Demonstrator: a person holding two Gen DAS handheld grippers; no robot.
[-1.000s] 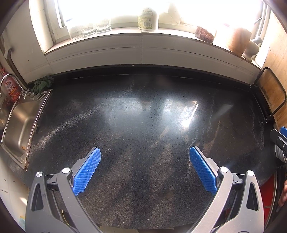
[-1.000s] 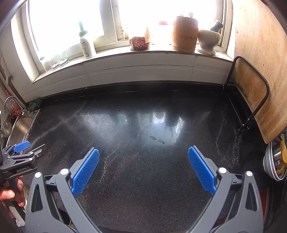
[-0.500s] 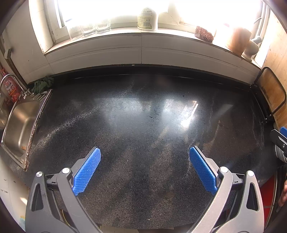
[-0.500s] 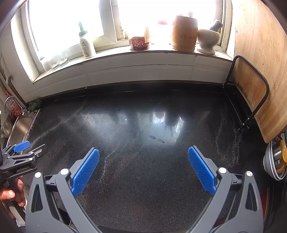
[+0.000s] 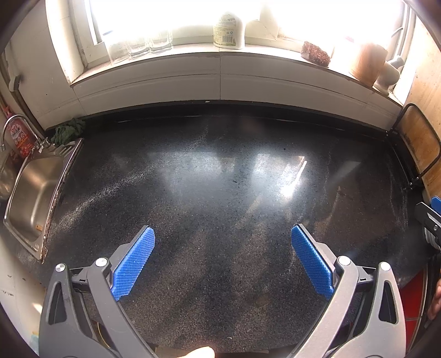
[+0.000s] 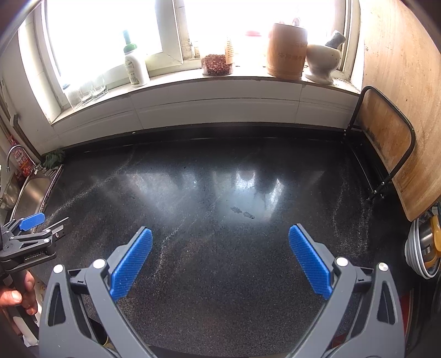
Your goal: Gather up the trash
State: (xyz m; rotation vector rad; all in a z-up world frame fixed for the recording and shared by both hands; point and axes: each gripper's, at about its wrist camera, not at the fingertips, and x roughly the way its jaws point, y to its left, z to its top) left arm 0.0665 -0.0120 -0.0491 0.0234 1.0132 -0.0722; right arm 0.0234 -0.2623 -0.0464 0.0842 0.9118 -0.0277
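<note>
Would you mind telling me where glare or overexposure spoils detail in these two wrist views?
Left wrist view: the window is blown out to white, washing over the bottle and glasses; a bright reflection lies on the black countertop. Right wrist view: the window is also overexposed, though the wooden canister and mortar stay readable; paler reflections streak the countertop.

The dark speckled bench (image 6: pixel 220 275) shines under the window. A green cloth (image 5: pixel 67 131) lies in its corner by the sink (image 5: pixel 33 198).
</note>
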